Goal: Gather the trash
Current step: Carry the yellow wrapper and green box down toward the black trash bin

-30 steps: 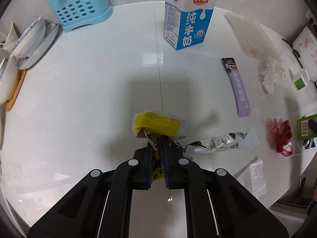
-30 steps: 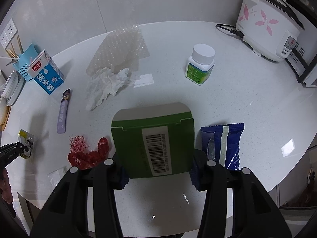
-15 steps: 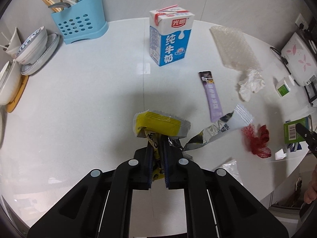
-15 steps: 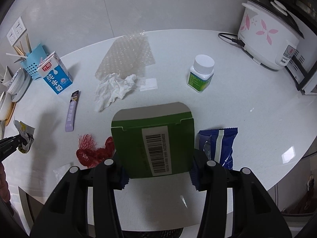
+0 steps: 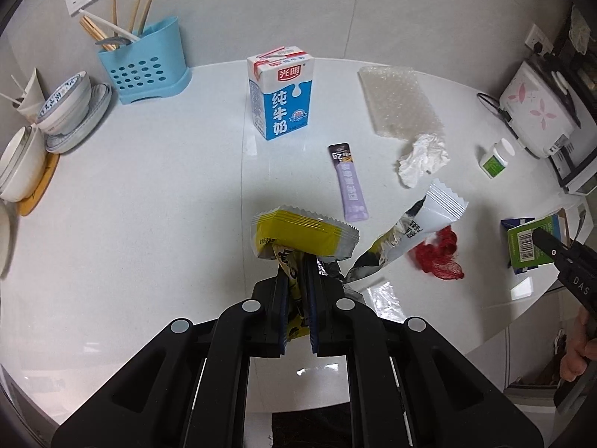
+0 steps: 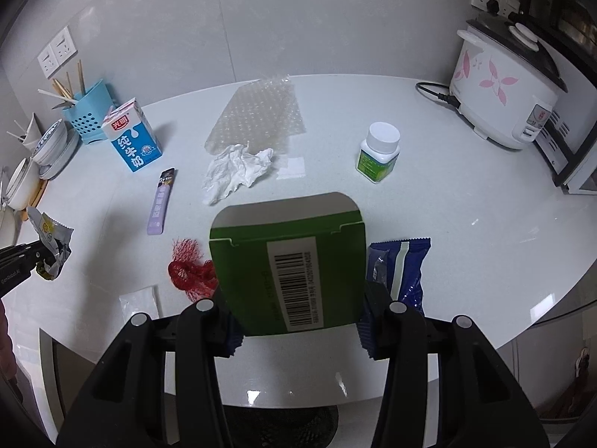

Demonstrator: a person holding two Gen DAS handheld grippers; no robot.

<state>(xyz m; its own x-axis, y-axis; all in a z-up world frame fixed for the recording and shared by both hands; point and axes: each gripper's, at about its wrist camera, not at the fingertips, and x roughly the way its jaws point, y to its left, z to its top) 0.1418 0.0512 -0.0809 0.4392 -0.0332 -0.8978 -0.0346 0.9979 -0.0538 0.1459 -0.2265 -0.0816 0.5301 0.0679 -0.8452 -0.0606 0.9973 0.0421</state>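
My left gripper [image 5: 296,280] is shut on a yellow snack wrapper [image 5: 304,237] together with a silver and white wrapper [image 5: 414,229], both lifted above the white table [image 5: 149,205]. It shows at the left edge of the right wrist view [image 6: 37,257]. My right gripper [image 6: 296,321] is shut on a green carton [image 6: 294,261] with a barcode, held above the table edge; it also shows in the left wrist view [image 5: 530,244]. Loose trash lies on the table: a purple sachet [image 5: 350,183], a crumpled tissue [image 5: 421,158], red netting [image 5: 438,254], bubble wrap [image 5: 401,100], a blue wrapper [image 6: 401,268].
A blue and white milk carton [image 5: 281,97] stands at the back. A blue utensil holder [image 5: 143,63] and stacked bowls [image 5: 63,112] are at the far left. A small green bottle [image 6: 378,151] and a rice cooker [image 6: 511,82] stand to the right. A clear plastic scrap [image 6: 140,300] lies near the edge.
Both grippers have risen and pulled back from the table with their loads. The silver wrapper has come up off the table with the left gripper.
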